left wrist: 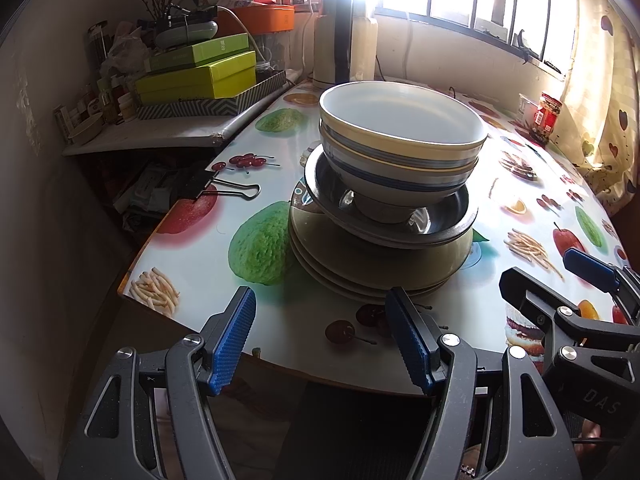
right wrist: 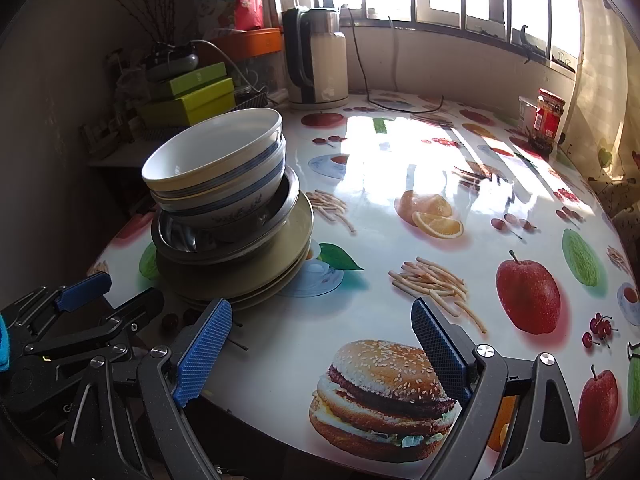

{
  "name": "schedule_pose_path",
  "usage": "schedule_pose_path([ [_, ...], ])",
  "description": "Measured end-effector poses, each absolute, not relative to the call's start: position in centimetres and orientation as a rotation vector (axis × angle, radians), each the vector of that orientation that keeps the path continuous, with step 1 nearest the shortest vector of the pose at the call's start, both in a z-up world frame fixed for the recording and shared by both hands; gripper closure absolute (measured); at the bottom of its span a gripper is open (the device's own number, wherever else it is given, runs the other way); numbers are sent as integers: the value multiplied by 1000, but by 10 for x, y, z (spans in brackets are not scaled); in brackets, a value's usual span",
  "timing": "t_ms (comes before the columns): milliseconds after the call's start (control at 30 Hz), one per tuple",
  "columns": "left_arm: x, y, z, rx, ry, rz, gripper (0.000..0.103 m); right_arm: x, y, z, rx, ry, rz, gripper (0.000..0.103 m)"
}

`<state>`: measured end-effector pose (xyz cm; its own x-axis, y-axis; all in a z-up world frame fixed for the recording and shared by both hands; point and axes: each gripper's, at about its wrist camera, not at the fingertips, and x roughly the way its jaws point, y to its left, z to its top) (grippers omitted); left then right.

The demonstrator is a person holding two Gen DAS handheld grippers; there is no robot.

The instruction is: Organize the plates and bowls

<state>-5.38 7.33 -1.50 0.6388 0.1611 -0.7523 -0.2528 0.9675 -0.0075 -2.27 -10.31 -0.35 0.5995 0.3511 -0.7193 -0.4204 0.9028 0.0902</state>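
One stack of dishes stands on the table. Olive plates lie at the bottom, a steel dish on them, and white bowls with blue stripes nested on top. In the right wrist view the stack is at the left: the plates, the steel dish, the bowls. My left gripper is open and empty just in front of the plates. My right gripper is open and empty, over the table to the right of the stack. It also shows in the left wrist view.
The table has a glossy fruit-print cover. A kettle stands at the back, a red-labelled jar at the far right, a binder clip on the left edge. Green boxes fill a side shelf.
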Motion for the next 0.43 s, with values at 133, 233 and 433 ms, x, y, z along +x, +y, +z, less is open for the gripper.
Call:
schedule_pose_path([
  [133, -54, 73, -14, -112, 840, 234, 35, -24, -102, -2, -91, 811, 447, 11],
  [233, -55, 72, -14, -113, 841, 230, 35, -23, -102, -2, -92, 811, 448, 11],
  [433, -54, 73, -14, -118, 842, 224, 35, -23, -103, -2, -91, 812, 447, 11],
])
